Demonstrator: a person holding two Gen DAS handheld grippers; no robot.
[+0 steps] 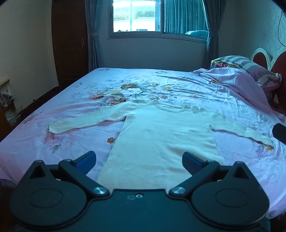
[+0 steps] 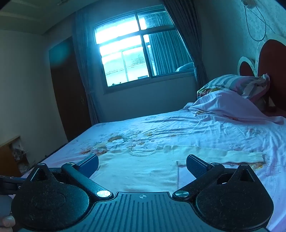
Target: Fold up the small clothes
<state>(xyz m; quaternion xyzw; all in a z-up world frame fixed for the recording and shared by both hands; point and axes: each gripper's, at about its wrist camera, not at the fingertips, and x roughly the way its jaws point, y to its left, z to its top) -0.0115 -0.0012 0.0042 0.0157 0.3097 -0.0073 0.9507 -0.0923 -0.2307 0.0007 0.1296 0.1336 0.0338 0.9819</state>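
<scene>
Cream sweater [image 1: 160, 135] lies flat, face up on bed [image 1: 59, 100], hem at near edge, collar toward far edge, both sleeves spread sideways: laid out ready for folding, likely sleeves first. Left gripper [image 1: 139, 162] hovers over hem, fingers spread wide, empty. Right gripper [image 2: 142, 165] over body near sleeve [image 2: 223, 155], fingers wide, empty. Pillow [image 1: 250, 67] at bed's far right corner, clear of work.

Both wrist views low over bed [image 1: 53, 110], facing window [image 1: 135, 16]; share sweater [image 1: 160, 135]
</scene>
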